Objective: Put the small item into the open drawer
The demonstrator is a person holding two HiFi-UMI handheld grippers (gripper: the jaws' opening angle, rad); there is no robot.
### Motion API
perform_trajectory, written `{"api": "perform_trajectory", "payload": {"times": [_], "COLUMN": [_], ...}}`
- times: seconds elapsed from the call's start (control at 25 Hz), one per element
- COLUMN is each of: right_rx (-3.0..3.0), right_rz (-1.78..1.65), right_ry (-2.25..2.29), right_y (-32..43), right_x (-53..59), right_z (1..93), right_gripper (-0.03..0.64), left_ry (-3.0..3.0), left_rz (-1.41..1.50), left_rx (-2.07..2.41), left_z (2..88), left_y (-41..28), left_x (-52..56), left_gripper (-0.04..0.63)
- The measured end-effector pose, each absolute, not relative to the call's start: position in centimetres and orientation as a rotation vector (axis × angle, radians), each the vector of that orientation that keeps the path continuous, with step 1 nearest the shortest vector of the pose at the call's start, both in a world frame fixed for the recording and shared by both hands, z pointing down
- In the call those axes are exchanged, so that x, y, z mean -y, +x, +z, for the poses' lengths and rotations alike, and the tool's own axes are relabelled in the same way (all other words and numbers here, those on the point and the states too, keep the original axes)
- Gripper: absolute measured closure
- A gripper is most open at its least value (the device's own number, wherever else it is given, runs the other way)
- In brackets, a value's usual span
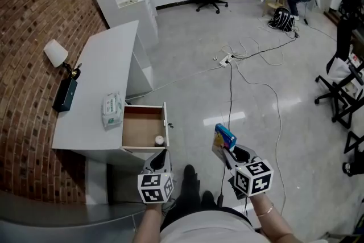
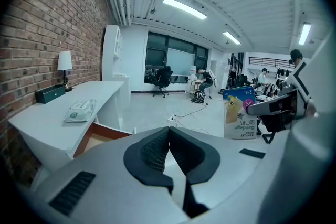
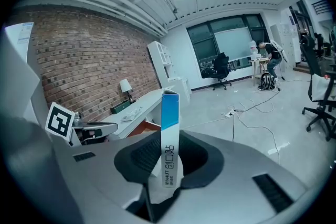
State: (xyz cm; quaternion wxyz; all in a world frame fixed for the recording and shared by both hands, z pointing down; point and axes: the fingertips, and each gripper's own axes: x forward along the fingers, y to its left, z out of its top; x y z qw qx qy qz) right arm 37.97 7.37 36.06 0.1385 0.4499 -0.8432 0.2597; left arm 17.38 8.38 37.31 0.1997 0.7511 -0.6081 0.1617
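Head view shows the left gripper (image 1: 161,157) just below the table's (image 1: 102,82) open drawer (image 1: 139,122), jaws closed together, empty. Right of the drawer, over the floor, the right gripper (image 1: 231,155) has its jaws clamped on an upright blue box (image 1: 224,136).

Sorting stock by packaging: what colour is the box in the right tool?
Small flat box: blue top, white below, yellow picture; best in left gripper view.

Item: box (image 3: 169,113) clamped between the jaws of the right gripper (image 3: 169,160); its narrow edge is printed "HYNAUT" below Korean characters. The broad face, up and right of the jaws of the left gripper (image 2: 169,136), reads "Bandage" and "HYNAUT". Smaller print is illegible.
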Motion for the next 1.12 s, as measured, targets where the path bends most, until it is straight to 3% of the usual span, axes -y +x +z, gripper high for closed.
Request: {"api": "perform_trajectory", "payload": {"times": [0.44,1.12], "right_rx": [2.403,2.364], "right_rz": [0.775,0.800], "right_ry": [1.304,1.248], "right_y": [34.5,20.0], "right_x": [2.5,24.9], "right_z": [37.5,39.0], "right_gripper": [0.520,0.520], "left_ry": [2.086,2.048], "left_rz": [0.449,0.429], "left_rx": [1.679,1.639], "left_z": [39.1,41.2], "left_y": [13.6,0.4], "left_x": [1.8,24.6], "left_gripper": [0.574,0.574]}}
